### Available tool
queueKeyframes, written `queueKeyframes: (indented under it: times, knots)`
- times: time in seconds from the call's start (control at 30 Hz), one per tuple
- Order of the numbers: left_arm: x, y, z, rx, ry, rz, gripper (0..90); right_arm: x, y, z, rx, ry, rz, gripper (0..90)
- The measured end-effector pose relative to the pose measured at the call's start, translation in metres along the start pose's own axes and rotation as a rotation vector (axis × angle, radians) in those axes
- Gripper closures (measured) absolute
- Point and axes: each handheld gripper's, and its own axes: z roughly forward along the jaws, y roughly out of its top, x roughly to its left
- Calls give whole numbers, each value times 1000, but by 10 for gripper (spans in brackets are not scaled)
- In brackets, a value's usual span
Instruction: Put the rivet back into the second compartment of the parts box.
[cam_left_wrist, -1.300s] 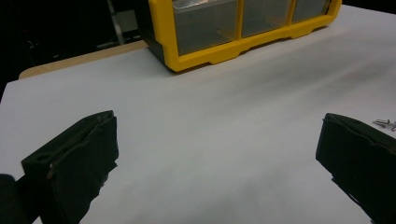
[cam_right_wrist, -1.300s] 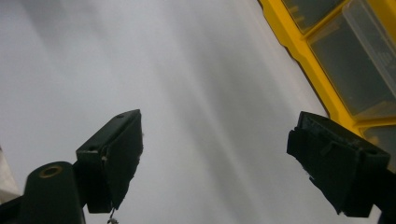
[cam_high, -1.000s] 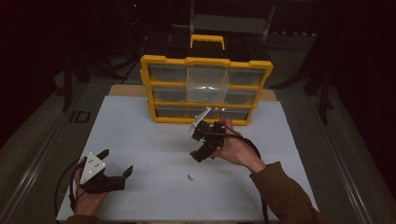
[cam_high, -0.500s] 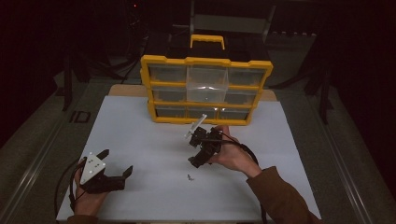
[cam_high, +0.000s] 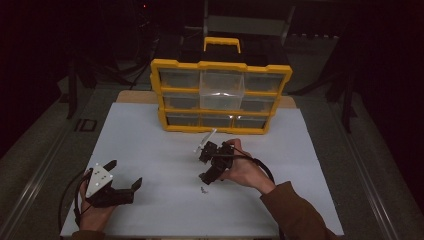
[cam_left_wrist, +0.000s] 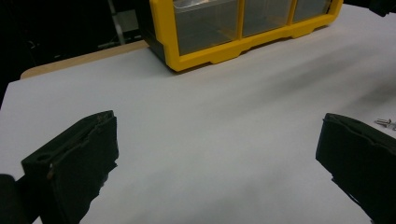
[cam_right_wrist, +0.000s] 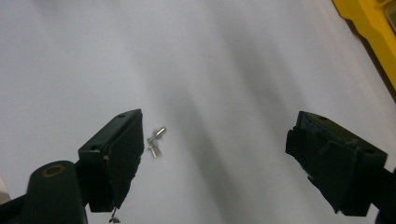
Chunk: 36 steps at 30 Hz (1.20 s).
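The small metal screws (cam_high: 202, 189) lie loose on the white bench (cam_high: 150, 145), in front of the yellow drawer cabinet (cam_high: 220, 95) and well apart from it, in the high view. The right gripper (cam_high: 209, 165) hangs just above them on the cabinet's side, tilted down toward the bench, its jaws apart and holding nothing. The left gripper (cam_high: 122, 187) sits further from the cabinet, off to the left of the screws, jaws spread and empty.

In the left gripper view, the left gripper (cam_left_wrist: 219, 158) shows its two black jaws wide apart over bare bench, with the cabinet (cam_left_wrist: 224, 46) at the top and the screws (cam_left_wrist: 385, 122) small at the right edge, beside the right-hand jaw.

In the right gripper view, the right gripper (cam_right_wrist: 212, 158) is released, its jaws far apart with nothing between them. The screws (cam_right_wrist: 155, 142) lie on the bench just beside the left-hand jaw, not touching it as far as can be told. A corner of the cabinet (cam_right_wrist: 369, 28) shows at the upper right.
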Motion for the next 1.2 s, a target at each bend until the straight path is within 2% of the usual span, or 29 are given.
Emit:
queueKeyframes:
  times: [0.27,0.67,0.93,1.2]
  knots:
    - [0,0,0,0,-2,2,0,4,2,7,3,20,-6,169]
    - [0,0,0,0,-3,2,0,8,-3,19,5,37,10,142]
    - [0,0,0,0,-3,1,0,10,-5,28,7,35,21,136]
    - [0,0,0,-3,-5,0,0,13,-5,37,18,11,4,134]
